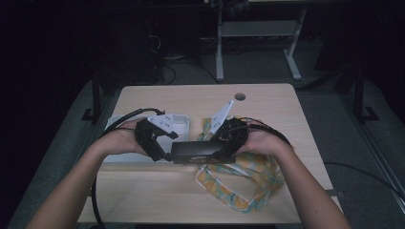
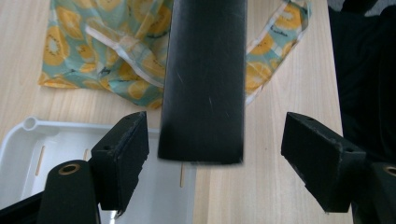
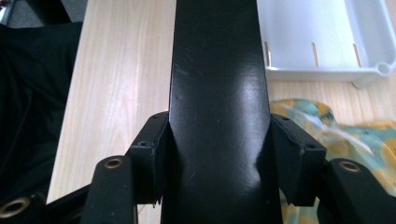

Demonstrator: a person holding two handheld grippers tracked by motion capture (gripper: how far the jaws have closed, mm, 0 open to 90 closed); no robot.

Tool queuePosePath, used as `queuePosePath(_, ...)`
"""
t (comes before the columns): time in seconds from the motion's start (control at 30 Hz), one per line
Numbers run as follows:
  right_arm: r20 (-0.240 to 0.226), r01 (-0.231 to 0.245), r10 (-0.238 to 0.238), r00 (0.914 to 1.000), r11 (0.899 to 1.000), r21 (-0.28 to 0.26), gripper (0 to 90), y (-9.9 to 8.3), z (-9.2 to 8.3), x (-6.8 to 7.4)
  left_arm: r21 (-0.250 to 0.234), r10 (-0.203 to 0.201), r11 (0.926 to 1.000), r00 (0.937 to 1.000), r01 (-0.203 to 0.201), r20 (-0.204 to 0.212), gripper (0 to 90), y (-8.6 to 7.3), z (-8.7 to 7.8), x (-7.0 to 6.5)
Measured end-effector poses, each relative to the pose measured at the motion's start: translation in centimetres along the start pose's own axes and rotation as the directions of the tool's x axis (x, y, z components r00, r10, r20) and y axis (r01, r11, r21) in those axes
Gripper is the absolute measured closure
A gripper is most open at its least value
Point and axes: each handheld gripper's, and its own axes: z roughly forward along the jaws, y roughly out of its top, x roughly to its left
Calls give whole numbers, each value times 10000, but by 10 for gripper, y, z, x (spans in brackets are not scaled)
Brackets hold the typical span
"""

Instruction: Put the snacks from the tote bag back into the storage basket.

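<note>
A light wooden desk (image 1: 181, 100) stands in a dim room, with a round cable hole near its far edge and grey carpet around it. Beyond the far edge are the white legs of another piece of furniture and loose cables on the floor. A white tray (image 1: 179, 124) lies toward the desk's left edge, and a cloth bag printed with yellow fruit (image 1: 248, 183) lies spread toward the near right corner.

Both forearms come in from the near edge and angle inward, so that the two hands meet above the middle of the desk. The left hand-held gripper (image 1: 165, 153) points right and the right hand-held gripper (image 1: 224, 150) points left, facing each other. Between them a long black box (image 1: 196, 151) is held level above the desk, over the tray's right end and the edge of the bag.

In the right gripper view, both pads are pressed against the box's long sides, a firm grip. In the left gripper view, the jaws stand wide apart, with the box's end (image 2: 203, 93) between them and a clear gap at each side, touching neither.
</note>
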Motion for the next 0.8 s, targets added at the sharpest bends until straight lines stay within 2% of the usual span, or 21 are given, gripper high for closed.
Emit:
queuePosePath(0.1,-96,95,-97,9999,9999,-112,426,6,2,1,355,137,9993,9999,-139,69,229,6,4,0)
queuePosePath(0.23,-133,241,-242,9996,9997,-102,426,13,3,2,590,278,9979,9996,-283,99,232,12,8,0)
queuePosePath(0.43,-165,347,-349,9993,9993,-104,426,19,4,2,1130,223,9933,9996,-239,156,265,15,12,1)
queuePosePath(0.8,-267,381,-386,9989,9991,-208,426,24,7,3,1624,195,9865,9996,-224,194,334,15,19,1)
